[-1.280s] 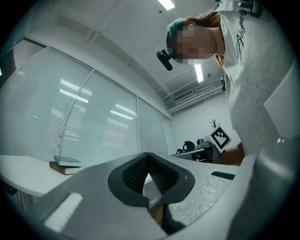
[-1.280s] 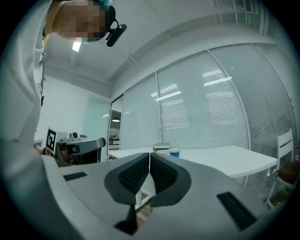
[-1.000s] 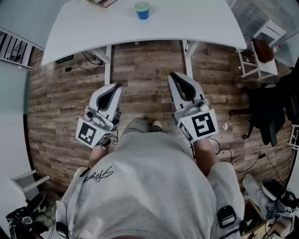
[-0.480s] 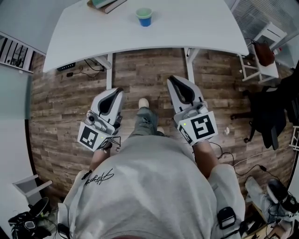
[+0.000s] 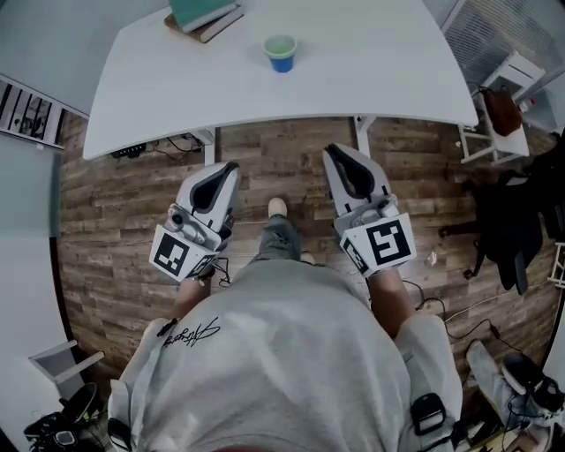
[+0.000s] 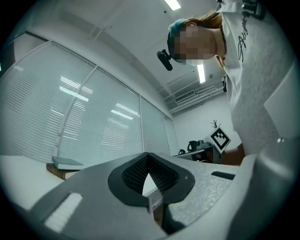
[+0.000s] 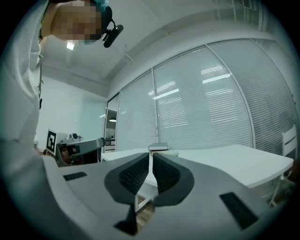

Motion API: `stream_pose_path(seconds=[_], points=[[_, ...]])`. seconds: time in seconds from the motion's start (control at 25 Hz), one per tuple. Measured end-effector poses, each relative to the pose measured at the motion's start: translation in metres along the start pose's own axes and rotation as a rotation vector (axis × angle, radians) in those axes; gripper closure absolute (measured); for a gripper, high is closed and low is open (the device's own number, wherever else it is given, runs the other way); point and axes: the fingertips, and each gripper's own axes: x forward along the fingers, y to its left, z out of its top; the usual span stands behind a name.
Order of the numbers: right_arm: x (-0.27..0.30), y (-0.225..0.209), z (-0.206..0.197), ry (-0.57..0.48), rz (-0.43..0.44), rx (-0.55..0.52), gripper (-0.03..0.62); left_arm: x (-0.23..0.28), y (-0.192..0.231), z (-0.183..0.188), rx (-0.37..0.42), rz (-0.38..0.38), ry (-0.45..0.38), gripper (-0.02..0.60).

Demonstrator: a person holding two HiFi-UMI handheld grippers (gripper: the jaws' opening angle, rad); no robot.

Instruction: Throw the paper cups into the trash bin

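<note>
The left tongs (image 5: 226, 168) and the right tongs (image 5: 336, 152) are held out side by side over the wooden floor (image 5: 115, 203), short of the white tabletop (image 5: 380, 62). Both pairs are closed tip to tip and grip nothing (on the left pair a thin wedge of daylight shows below where the pads meet). The paper cup (image 5: 281, 53), blue with a pale rim, stands upright on the tabletop at twelve o'clock from the person, well apart from either pair. A small stack of books (image 5: 205, 16) lies at ten o'clock from the cup.
</note>
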Motion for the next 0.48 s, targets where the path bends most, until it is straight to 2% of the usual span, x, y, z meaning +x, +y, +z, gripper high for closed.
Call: stream_pose_path(seconds=[0.48], points=[[0.063, -0.044, 0.001, 0.0, -0.024, -0.007, 0.583, 0.046, 0.07, -0.02, -0.019, -0.008, -0.002, 0.578]])
